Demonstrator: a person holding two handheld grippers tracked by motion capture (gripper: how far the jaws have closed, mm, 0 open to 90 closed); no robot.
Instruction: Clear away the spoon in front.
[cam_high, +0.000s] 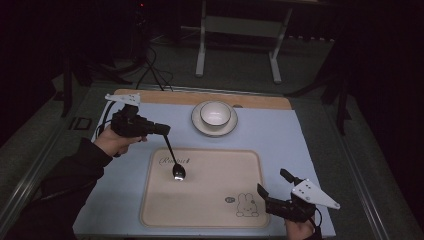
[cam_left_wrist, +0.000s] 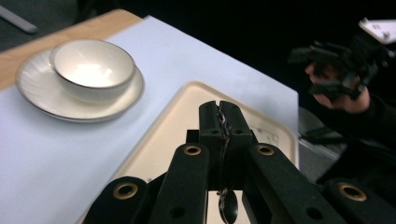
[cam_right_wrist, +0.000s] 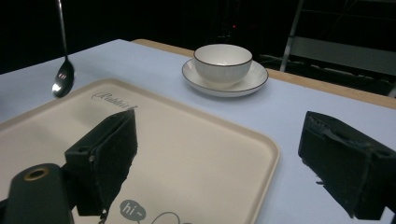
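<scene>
My left gripper (cam_high: 162, 129) is shut on the handle of a metal spoon (cam_high: 178, 172), which hangs down with its bowl just over the left part of the cream tray (cam_high: 210, 210). In the left gripper view the jaws press together on the thin handle, and the spoon (cam_left_wrist: 228, 207) bowl shows below them. A white bowl (cam_high: 216, 113) sits on a saucer (cam_high: 200, 125) behind the tray. My right gripper (cam_high: 274, 187) stands open at the tray's right front corner, nothing between its jaws. The right gripper view shows the spoon (cam_right_wrist: 63, 77) hanging at far left.
The tray lies on a pale blue mat (cam_high: 285, 135) over a wooden tabletop (cam_high: 165, 96). A rabbit drawing (cam_high: 246, 205) marks the tray's front right. A table frame (cam_high: 239, 30) and cables (cam_high: 152, 70) stand on the dark floor beyond.
</scene>
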